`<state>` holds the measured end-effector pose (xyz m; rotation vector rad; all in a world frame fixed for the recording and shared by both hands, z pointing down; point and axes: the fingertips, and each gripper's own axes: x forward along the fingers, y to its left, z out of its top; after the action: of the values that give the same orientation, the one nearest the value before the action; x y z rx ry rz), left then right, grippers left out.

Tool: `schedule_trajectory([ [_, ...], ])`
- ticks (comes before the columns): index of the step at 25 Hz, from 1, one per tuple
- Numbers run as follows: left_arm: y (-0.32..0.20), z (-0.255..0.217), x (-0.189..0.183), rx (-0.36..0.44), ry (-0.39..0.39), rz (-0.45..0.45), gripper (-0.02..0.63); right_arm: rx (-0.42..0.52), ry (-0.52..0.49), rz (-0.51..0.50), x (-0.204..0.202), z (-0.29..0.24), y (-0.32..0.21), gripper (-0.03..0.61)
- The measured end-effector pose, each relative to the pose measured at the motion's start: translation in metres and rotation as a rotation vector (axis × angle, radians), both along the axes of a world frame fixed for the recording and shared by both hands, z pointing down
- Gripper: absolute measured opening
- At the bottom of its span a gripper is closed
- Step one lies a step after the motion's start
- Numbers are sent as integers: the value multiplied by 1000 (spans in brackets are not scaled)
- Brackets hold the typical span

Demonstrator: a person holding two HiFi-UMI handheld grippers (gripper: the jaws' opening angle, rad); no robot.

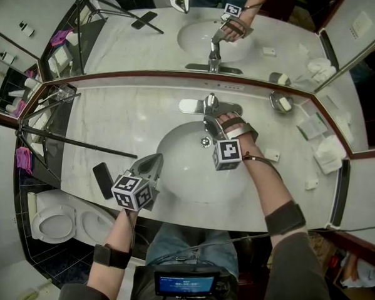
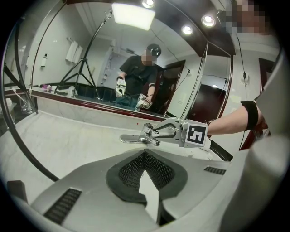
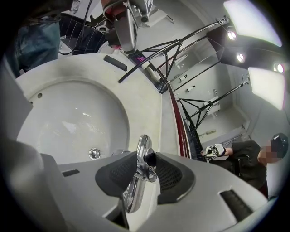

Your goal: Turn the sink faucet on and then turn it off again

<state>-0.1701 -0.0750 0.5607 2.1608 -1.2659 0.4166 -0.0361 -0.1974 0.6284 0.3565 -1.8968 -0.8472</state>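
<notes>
The chrome faucet (image 1: 209,107) stands at the back of the white basin (image 1: 174,161), just under the mirror. My right gripper (image 1: 218,121) reaches over it from the right. In the right gripper view its dark pads (image 3: 118,174) sit on both sides of the faucet's lever handle (image 3: 142,156) and press on it. The left gripper view shows the faucet (image 2: 146,132) with the right gripper (image 2: 157,132) round it, and no stream of water. My left gripper (image 1: 150,162) hovers over the basin's front left rim, shut and empty, with its pads (image 2: 146,166) together.
A black phone (image 1: 102,180) lies on the marble counter at the left, near a black tripod leg (image 1: 81,144). A soap dish (image 1: 281,102), small packets and folded towels (image 1: 330,154) sit at the right. The drain (image 1: 205,141) is in mid basin. A toilet (image 1: 55,224) stands at lower left.
</notes>
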Motion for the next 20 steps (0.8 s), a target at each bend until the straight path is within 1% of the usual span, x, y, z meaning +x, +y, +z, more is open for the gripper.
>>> schedule_trajectory([
  [5, 4, 3, -3, -7, -2, -4, 0, -3, -7, 14, -1, 0, 0, 130],
  [8, 4, 1, -6, -4, -4, -9, 0, -4, 12, 11, -1, 0, -1, 132],
  [10, 4, -1, -9, 1, -5, -13, 0, -16, 8, 32, 0, -1, 0, 132],
  [16, 4, -11, -19, 15, -6, -44, 0, -66, -95, 122, 4, -19, 19, 133],
  [20, 7, -20, -22, 25, -11, -40, 0, -98, -155, 183, 17, -38, 38, 132],
])
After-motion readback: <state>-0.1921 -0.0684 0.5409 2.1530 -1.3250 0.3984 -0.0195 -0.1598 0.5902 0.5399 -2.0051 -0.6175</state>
